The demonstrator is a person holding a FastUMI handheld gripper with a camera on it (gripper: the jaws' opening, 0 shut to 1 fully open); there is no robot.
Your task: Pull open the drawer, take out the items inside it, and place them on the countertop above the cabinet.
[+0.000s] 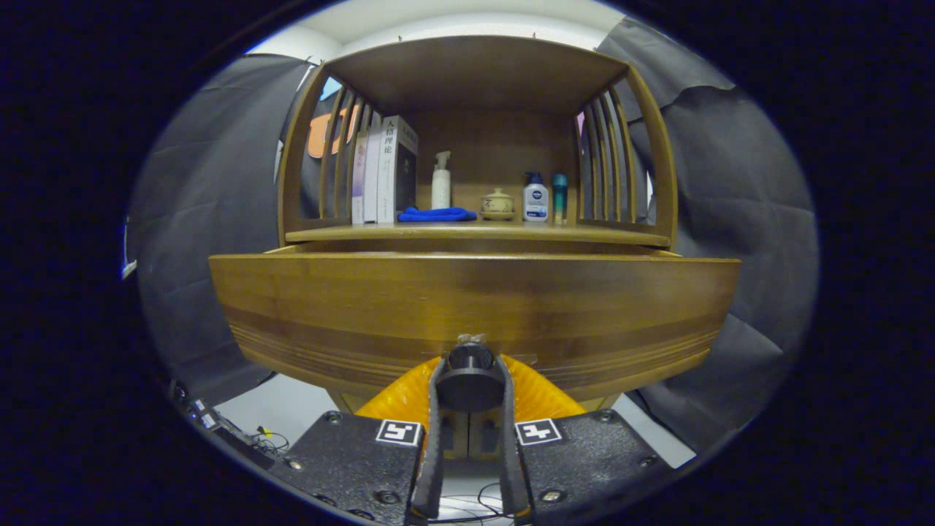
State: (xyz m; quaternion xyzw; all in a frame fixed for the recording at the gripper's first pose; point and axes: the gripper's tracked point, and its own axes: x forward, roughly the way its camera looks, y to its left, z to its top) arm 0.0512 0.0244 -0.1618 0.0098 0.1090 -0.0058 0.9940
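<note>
Gripper [470, 383]: its two fingers are closing narrowly on the round dark drawer knob [470, 380], one finger pressing on each side of it.

Wide brown wooden drawer front [475, 307]: standing forward of the cabinet, a gap showing along its top edge; its inside is hidden.

Wooden countertop [475, 232]: lying above the drawer, under a slatted wooden shelf frame [478, 73]. On it are sitting upright books [383, 172], a folded blue cloth [437, 214], a white spray bottle [441, 181], a small lidded ceramic jar [497, 204], a white pump bottle [535, 197] and a slim teal bottle [559, 197].
</note>
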